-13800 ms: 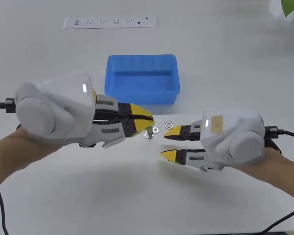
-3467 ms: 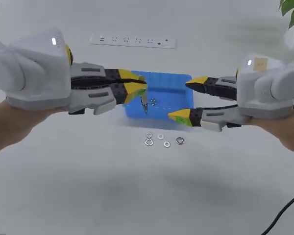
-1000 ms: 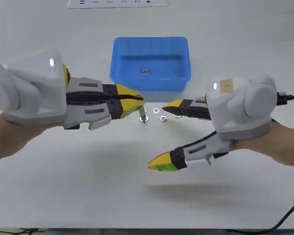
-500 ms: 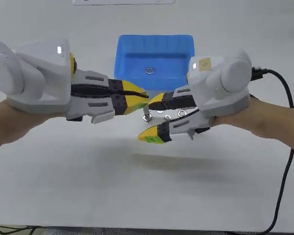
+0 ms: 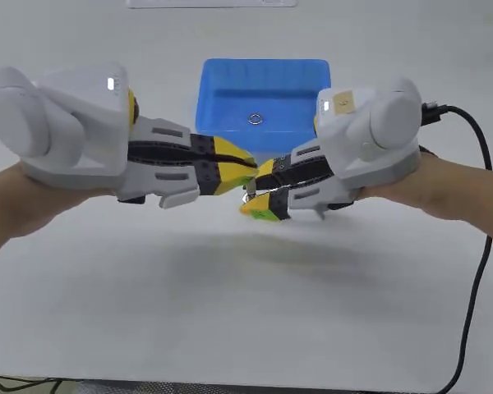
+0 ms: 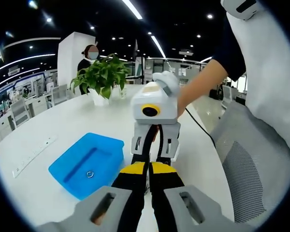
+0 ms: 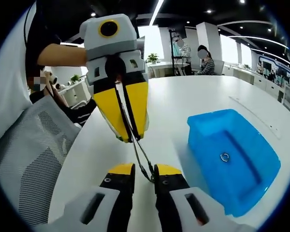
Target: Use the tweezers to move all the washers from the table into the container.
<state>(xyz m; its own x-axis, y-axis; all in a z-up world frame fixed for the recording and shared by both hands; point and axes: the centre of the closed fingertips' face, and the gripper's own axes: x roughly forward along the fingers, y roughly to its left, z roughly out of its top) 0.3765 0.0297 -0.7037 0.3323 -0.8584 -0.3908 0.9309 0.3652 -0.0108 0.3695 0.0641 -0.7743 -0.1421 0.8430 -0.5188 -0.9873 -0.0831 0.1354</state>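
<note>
— State of the left gripper (image 7: pixel 130 137)?
— Clenched on the tweezers (image 7: pixel 142 159), holding them by the rear end between the yellow tips. Points aimed outward, straight at the right gripper (image 7: pixel 145 170).

— And the right one?
— Nose to nose with the left, tips nearly meeting. Jaws set close together, one on either side of the tweezers' points. Pressing on them or merely beside them: cannot tell.

— Whereabouts of the container (image 5: pixel 222 107)?
— On the table (image 5: pixel 230 312), just beyond both sets of tips in the head view, near but apart from them. Ahead and to the right of the right gripper's jaws in its own view; ahead and to the left of the left gripper's jaws in the other.

— Anything inside?
— One washer (image 5: pixel 255 120), lying flat on the blue floor, about mid-tray, well clear of the tweezers' points and of either claw.

— Anything else close by?
— A black cable (image 5: pixel 476 205), trailing back from the rear of the right gripper, off toward the near table edge.
</note>
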